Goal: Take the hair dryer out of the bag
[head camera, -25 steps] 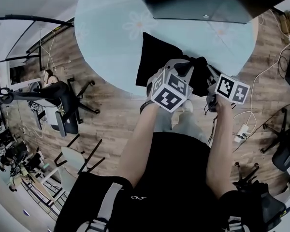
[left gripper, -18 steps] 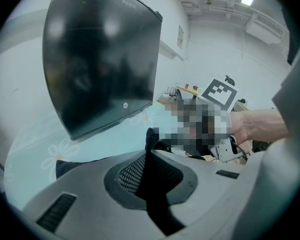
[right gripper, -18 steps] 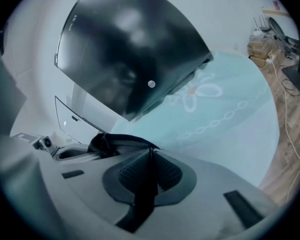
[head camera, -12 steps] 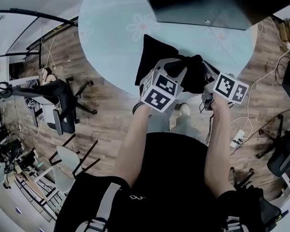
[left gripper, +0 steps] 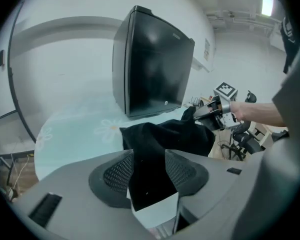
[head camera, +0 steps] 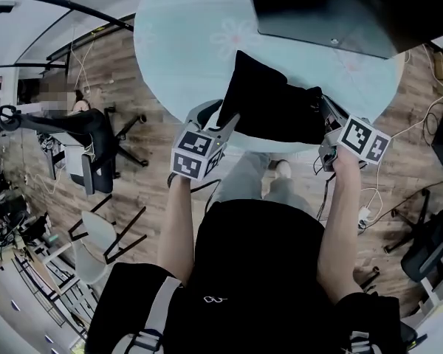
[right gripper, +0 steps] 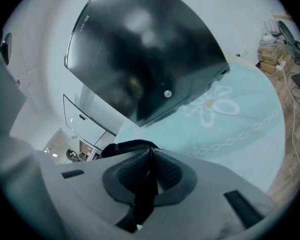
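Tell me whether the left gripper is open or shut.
Open. The left gripper shows its jaws apart in its own view; they have just been opening, and a corner of the black bag sits between them, unclamped.

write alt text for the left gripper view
The jaws of the left gripper stand apart, having just been opening, with a corner of the black bag in the gap between them. The bag lies on a pale blue flowered table; the right gripper pinches its far end, and a large black box stands behind.
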Tool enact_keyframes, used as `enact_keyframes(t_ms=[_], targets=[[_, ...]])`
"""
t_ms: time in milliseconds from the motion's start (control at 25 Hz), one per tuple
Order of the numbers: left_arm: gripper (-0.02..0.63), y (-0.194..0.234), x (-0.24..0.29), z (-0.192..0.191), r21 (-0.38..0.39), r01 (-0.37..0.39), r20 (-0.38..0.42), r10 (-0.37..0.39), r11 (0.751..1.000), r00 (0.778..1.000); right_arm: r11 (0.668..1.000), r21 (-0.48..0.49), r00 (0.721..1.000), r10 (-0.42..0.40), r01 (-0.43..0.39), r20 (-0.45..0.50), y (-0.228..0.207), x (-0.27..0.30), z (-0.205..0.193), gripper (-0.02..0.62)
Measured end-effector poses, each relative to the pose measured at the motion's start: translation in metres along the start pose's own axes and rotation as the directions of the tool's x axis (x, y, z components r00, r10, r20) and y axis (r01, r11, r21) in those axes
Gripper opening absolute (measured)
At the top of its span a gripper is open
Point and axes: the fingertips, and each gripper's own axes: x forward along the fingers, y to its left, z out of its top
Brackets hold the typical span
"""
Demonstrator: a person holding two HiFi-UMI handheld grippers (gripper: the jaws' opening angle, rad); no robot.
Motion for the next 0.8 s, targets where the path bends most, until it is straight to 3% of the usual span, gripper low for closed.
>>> enact_keyframes(t_ms=[120,280,480,640,800], targets=[[0.215,0.025,0.006,-0.034,-0.029,-0.034,-0.069,0.032,0.999,0.997,1.000,-0.006,1.000,-0.007,0.007,-0.002,0.001,-0.001,0.001,0.021],[0.213,0.039,0.019,-0.076,-0.056,-0.023,-0.179,0.013,0.998,0.984,1.000,0.008,1.000,-0.006,0.006,-0.005,0.004,-0.003,0.004,0.021],[0.189,0.040,0.033,-0.086,-0.122,0.031,-0.198,-0.055,0.992,0.979,0.999,-0.010,0.999,-0.033,0.032,-0.031,0.006,-0.001,0.003,0.021],[0.106,0.031,0.046,-0.083,-0.117,0.098,-0.218,-0.121,0.988,0.968,0.999,-0.012,0.998,-0.051,0.050,-0.041,0.004,-0.001,0.001,0.021],[0.022,0.017,0.055,-0.084,-0.058,0.134,-0.257,-0.145,0.989,0.956,0.999,-0.005,0.998,-0.041,0.040,-0.055,0.003,0.001,0.003,0.021]])
